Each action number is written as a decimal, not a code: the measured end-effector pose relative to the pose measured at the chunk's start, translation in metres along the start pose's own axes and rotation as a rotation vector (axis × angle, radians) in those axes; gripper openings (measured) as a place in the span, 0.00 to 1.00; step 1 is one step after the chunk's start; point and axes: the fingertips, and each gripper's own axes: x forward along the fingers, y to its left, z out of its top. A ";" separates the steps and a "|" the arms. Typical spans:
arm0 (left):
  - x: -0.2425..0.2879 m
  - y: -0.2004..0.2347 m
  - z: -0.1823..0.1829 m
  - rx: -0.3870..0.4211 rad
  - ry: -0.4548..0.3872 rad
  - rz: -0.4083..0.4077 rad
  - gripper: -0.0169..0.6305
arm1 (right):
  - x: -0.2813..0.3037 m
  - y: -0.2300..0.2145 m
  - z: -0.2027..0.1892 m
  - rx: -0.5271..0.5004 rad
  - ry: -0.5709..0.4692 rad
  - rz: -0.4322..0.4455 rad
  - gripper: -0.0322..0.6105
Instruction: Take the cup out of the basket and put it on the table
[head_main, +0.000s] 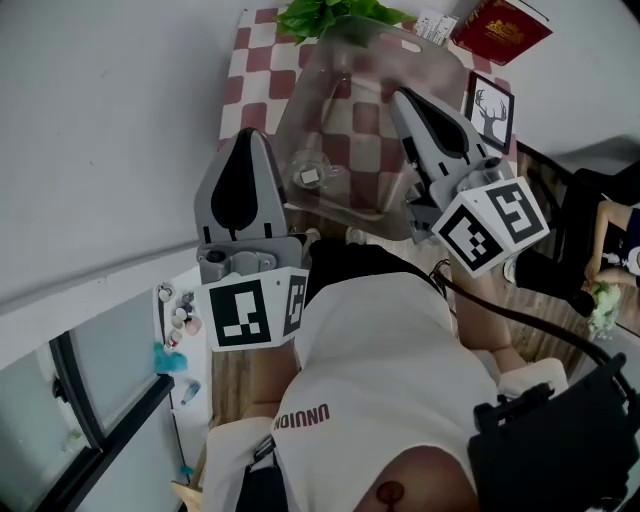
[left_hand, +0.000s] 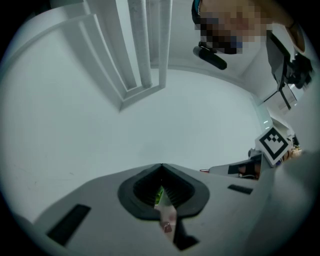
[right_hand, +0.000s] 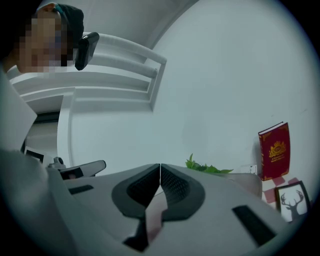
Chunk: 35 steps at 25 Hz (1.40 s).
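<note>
Both grippers have their jaws closed on nothing; the cup (head_main: 312, 172) sits inside the clear basket (head_main: 432, 60), just right of the left gripper (head_main: 250, 135) and farther from the right gripper (head_main: 400, 96)

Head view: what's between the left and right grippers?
The clear basket on the checkered cloth, with the cup inside it, nearer the left gripper than the right gripper. Only the head view shows this.

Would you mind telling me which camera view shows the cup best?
The head view: the clear cup sits inside the transparent basket on the checked cloth. Neither gripper view shows it; both look over shut jaws toward the wall.
</note>
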 end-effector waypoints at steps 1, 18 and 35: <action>0.005 0.002 0.003 0.002 0.003 -0.004 0.04 | 0.004 -0.001 0.003 0.006 -0.004 0.003 0.08; 0.091 0.008 0.003 -0.019 0.063 -0.297 0.04 | 0.052 -0.024 -0.023 -0.083 0.164 -0.110 0.08; 0.117 -0.009 -0.023 -0.064 0.116 -0.541 0.04 | 0.069 -0.008 -0.131 -0.295 0.656 0.110 0.08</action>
